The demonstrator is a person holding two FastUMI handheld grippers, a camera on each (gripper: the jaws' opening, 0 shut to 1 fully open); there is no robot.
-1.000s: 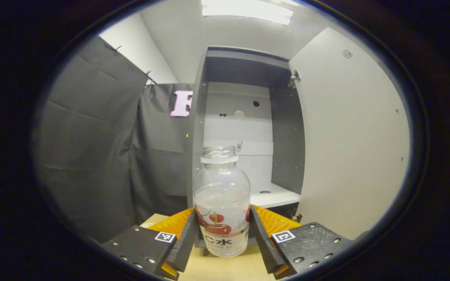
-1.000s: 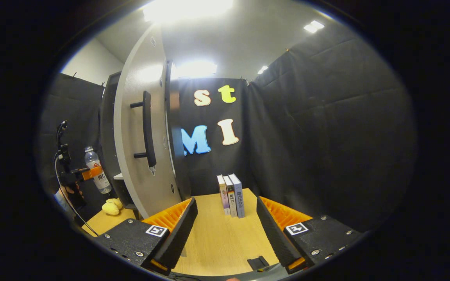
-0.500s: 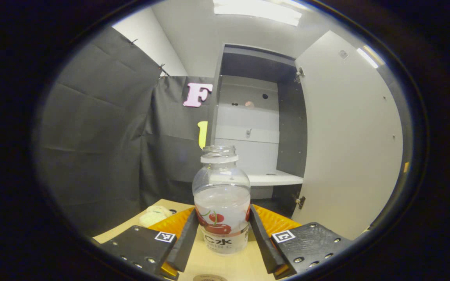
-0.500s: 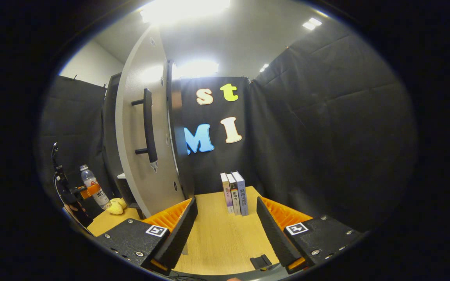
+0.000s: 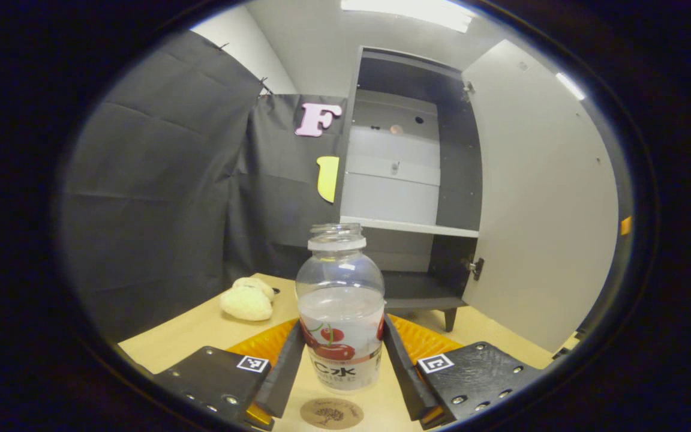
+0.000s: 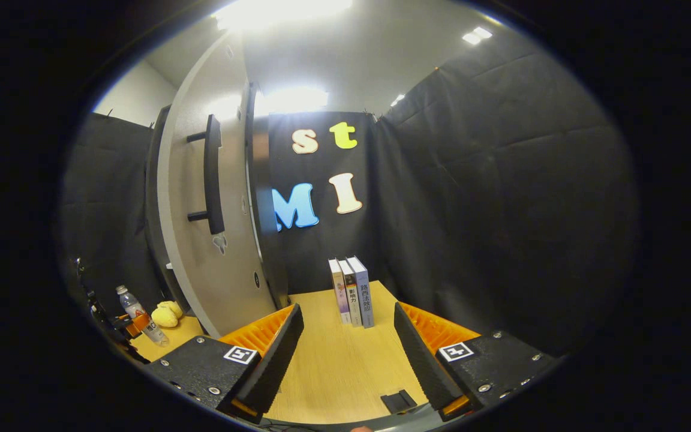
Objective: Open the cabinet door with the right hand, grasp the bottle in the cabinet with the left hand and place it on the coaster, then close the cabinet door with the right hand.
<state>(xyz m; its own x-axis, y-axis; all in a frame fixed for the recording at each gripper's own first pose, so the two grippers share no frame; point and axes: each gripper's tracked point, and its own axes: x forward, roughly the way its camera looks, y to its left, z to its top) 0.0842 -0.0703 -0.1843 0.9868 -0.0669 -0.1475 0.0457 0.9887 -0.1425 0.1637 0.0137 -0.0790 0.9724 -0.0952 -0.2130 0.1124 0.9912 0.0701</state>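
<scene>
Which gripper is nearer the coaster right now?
Left. The left gripper holds the bottle just above the coaster; the right gripper hangs open over bare table by the books.

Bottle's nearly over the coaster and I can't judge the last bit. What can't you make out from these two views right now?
- Gap between bottle base and coaster: left gripper view looks along the fingers, so height cannot be told.
- Coaster's near edge: cut off by the view's bottom edge.
- Bottle in the right gripper view: too small and near the rim to judge tilt.
- Cabinet lower compartment: dark, contents unclear.
- Door handle: right tool open, well away.
</scene>
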